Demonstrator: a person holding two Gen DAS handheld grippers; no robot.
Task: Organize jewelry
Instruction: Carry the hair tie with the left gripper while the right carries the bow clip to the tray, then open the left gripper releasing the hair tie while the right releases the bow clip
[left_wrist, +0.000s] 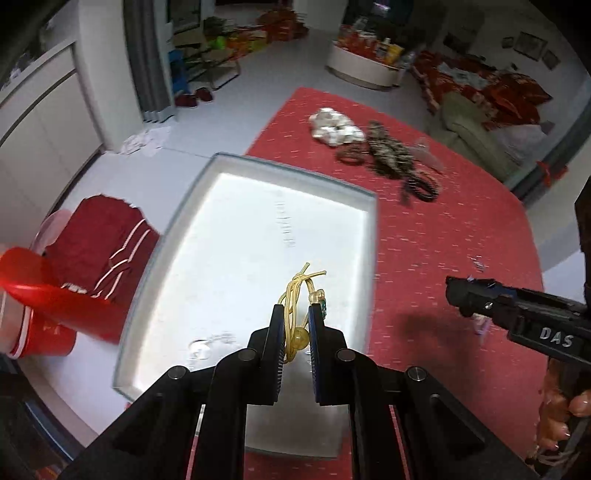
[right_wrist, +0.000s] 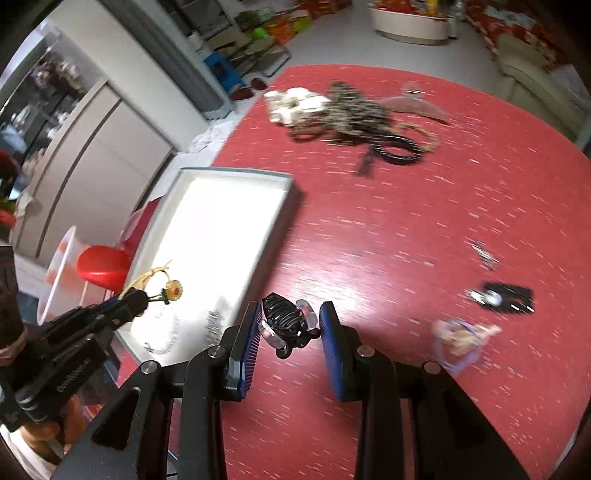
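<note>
My left gripper (left_wrist: 297, 308) is shut on a yellow cord bracelet (left_wrist: 295, 295) with beads and holds it over the white tray (left_wrist: 207, 192). The bracelet also shows in the right wrist view (right_wrist: 162, 286), above the tray (right_wrist: 236, 171). My right gripper (right_wrist: 291, 310) holds a black hair claw with clear tips (right_wrist: 286, 323) between its blue pads (right_wrist: 334, 343), above the red table (right_wrist: 424, 221). The right gripper shows in the left wrist view (left_wrist: 454, 291) at the right.
A pile of jewelry (left_wrist: 384, 149) and a white lump (left_wrist: 334, 127) lie at the table's far side. Small pieces (right_wrist: 502, 295) and a pale bracelet (right_wrist: 461, 341) lie to the right. A red chair (left_wrist: 107, 240) and a red cup (left_wrist: 44, 325) stand left of the tray.
</note>
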